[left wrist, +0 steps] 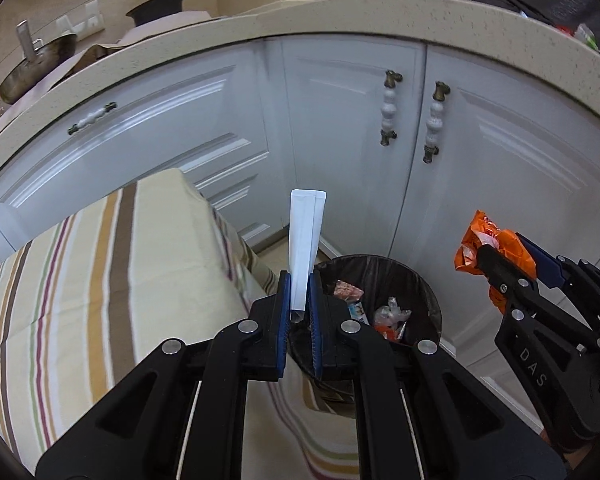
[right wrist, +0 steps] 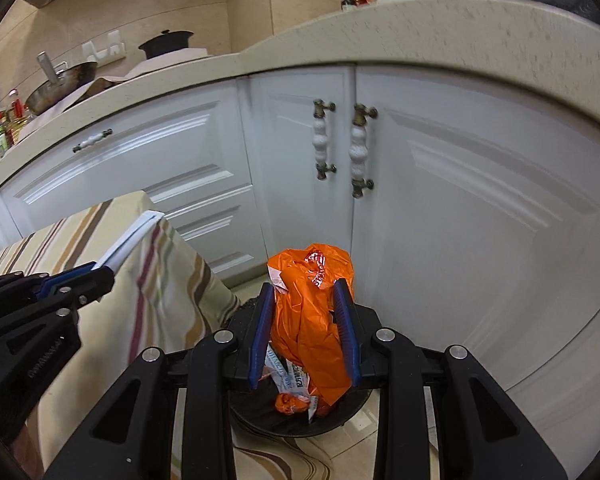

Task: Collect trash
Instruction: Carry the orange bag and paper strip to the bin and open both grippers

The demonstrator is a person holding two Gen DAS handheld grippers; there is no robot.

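Below both grippers, on the floor against the white cabinet doors [left wrist: 340, 128], stands the black-lined trash bin [left wrist: 428, 280], already holding several wrappers. I judge the step in hand to be the drop: each piece should be carried fully over the bin's mouth before I release, so nothing lands on the floor or on the striped tablecloth [left wrist: 100, 264] hanging just beside the rim.

Left gripper [left wrist: 300, 312]: jaws nearly pressed together, pinching the lower end of a flat white paper packet [left wrist: 306, 232], which stands up straight between the blue pads. It sits at the bin's near-left edge, so I would shift it further over the opening first.

Right gripper [right wrist: 306, 336]: jaws partly spread, clamped on a crumpled orange plastic bag [right wrist: 308, 312]. From the right wrist view the bin lies directly beneath it; release looks safe there.
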